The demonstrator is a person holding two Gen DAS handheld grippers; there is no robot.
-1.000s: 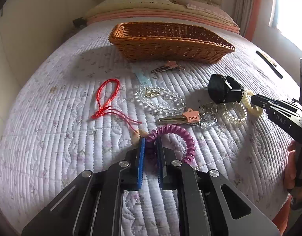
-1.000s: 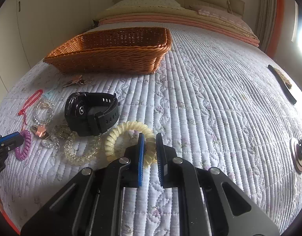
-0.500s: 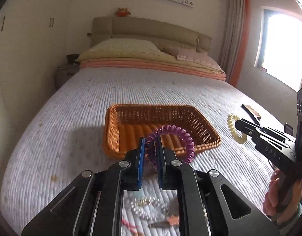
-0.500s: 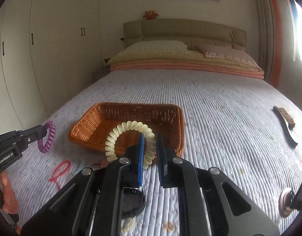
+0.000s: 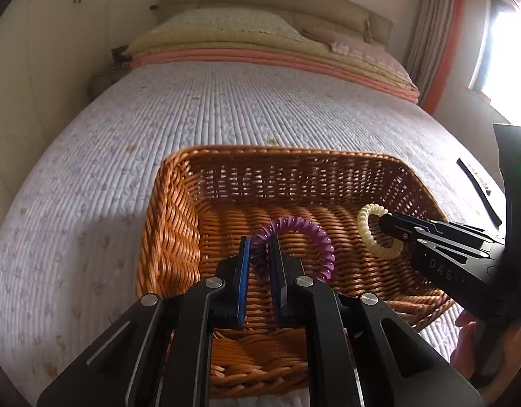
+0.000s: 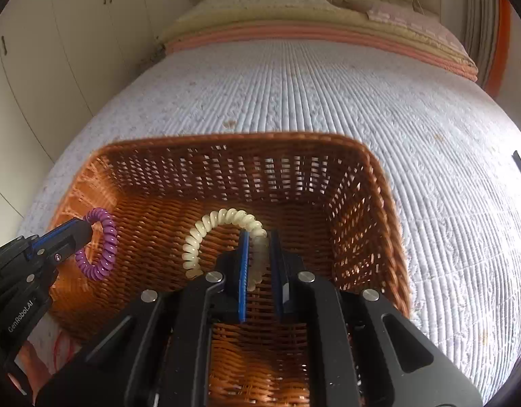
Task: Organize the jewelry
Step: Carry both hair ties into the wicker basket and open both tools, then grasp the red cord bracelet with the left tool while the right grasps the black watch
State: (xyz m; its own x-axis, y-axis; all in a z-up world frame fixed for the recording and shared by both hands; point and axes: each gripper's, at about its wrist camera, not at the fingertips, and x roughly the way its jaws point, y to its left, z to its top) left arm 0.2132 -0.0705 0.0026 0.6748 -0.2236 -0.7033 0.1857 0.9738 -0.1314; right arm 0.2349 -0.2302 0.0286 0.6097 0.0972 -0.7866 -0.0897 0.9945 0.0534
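Observation:
My left gripper (image 5: 259, 242) is shut on a purple spiral hair tie (image 5: 311, 234), holding it over the inside of the brown wicker basket (image 5: 172, 224). Beside it, my right gripper (image 6: 259, 237) is shut on a cream spiral hair tie (image 6: 206, 230), also hanging above the basket (image 6: 369, 203). The left wrist view shows the right gripper (image 5: 384, 224) coming in from the right with the cream tie (image 5: 369, 234). The right wrist view shows the left gripper (image 6: 87, 229) at the left with the purple tie (image 6: 104, 247). The basket floor looks bare.
The basket sits on a quilted white bedspread (image 5: 226, 108) with pillows (image 5: 226, 23) at the headboard. A dark brush (image 5: 477, 190) lies on the bed to the right. A bit of red cord (image 6: 61, 344) shows near the basket's left corner. Cupboards (image 6: 56, 34) line the left wall.
Both grippers lifted their hair ties off the bedspread and carried them forward, from in front of the basket to over its inside. The other jewellery has dropped out of view.

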